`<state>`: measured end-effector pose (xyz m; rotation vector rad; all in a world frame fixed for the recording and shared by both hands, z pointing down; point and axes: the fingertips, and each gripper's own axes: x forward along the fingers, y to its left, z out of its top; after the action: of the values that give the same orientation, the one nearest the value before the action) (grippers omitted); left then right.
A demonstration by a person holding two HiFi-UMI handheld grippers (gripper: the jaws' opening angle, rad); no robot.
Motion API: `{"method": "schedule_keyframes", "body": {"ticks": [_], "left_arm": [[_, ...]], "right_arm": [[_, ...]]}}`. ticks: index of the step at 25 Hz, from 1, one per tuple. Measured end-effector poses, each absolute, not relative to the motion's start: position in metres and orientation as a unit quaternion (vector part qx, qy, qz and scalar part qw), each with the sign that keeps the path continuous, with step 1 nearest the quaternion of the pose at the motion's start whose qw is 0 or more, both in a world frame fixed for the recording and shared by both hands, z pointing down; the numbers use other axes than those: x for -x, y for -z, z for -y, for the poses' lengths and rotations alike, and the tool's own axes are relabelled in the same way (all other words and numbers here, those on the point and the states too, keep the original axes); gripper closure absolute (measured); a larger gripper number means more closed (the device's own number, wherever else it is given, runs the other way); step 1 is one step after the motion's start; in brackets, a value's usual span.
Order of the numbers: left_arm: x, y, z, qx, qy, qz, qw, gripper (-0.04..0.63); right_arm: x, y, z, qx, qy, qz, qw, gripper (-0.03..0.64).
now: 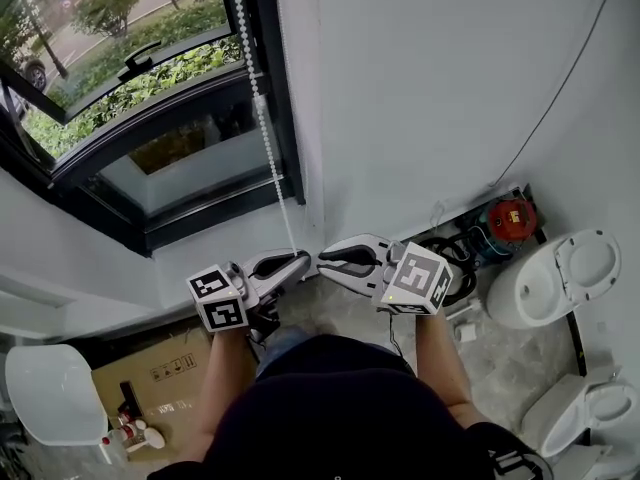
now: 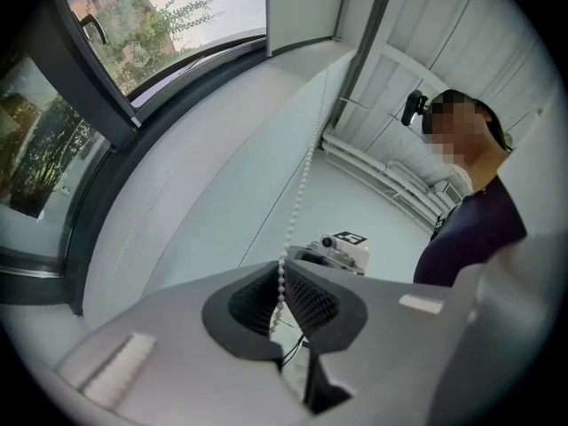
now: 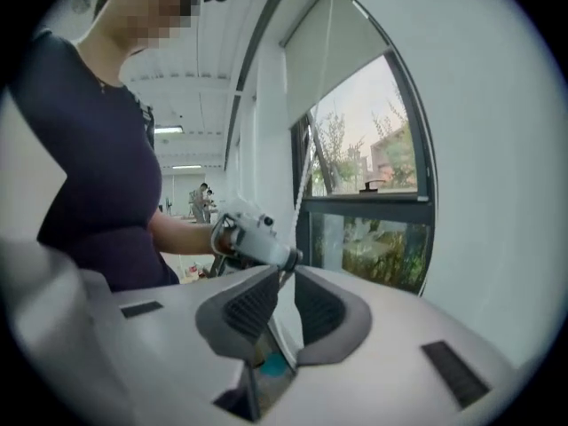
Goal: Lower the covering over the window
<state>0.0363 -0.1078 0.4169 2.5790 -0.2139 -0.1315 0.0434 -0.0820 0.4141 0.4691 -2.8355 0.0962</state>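
A white bead chain [image 1: 265, 118] hangs down the wall beside the dark-framed window [image 1: 150, 158]. My left gripper [image 1: 303, 260] is shut on the chain's lower end; in the left gripper view the beads [image 2: 302, 185] run straight down between the closed pads [image 2: 306, 295]. My right gripper [image 1: 322, 259] faces it tip to tip, just right of the chain. Its jaws stand a narrow gap apart with nothing between them [image 3: 282, 278]. In the right gripper view the white roller blind [image 3: 333, 56] covers only the top of the window, and the chain [image 3: 306, 162] hangs in front.
White toilet bowls [image 1: 555, 278] [image 1: 590, 418] stand on the floor at right, with black cables [image 1: 455, 253] and a red device [image 1: 512, 215] along the wall. A cardboard box [image 1: 150, 378] and a white lid [image 1: 50, 393] lie at lower left.
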Motion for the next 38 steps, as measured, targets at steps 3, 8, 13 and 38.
{"method": "schedule_keyframes", "body": {"ticks": [3, 8, 13, 38], "left_arm": [[-0.035, -0.417, 0.107, -0.958, 0.048, 0.082, 0.271, 0.574], [-0.037, -0.416, 0.105, -0.958, 0.050, 0.081, 0.272, 0.574], [-0.045, -0.448, 0.088, -0.965, -0.019, 0.078, 0.250, 0.574], [-0.044, -0.463, 0.084, -0.965, -0.034, 0.086, 0.244, 0.574]], "right_arm": [[-0.046, -0.378, 0.084, -0.172, -0.017, 0.982, 0.076, 0.601], [-0.042, -0.346, 0.096, -0.188, -0.011, 0.982, 0.017, 0.601], [-0.020, -0.341, 0.100, -0.180, -0.022, 0.983, 0.005, 0.600], [-0.012, -0.350, 0.112, -0.192, -0.066, 0.979, 0.003, 0.603]]}}
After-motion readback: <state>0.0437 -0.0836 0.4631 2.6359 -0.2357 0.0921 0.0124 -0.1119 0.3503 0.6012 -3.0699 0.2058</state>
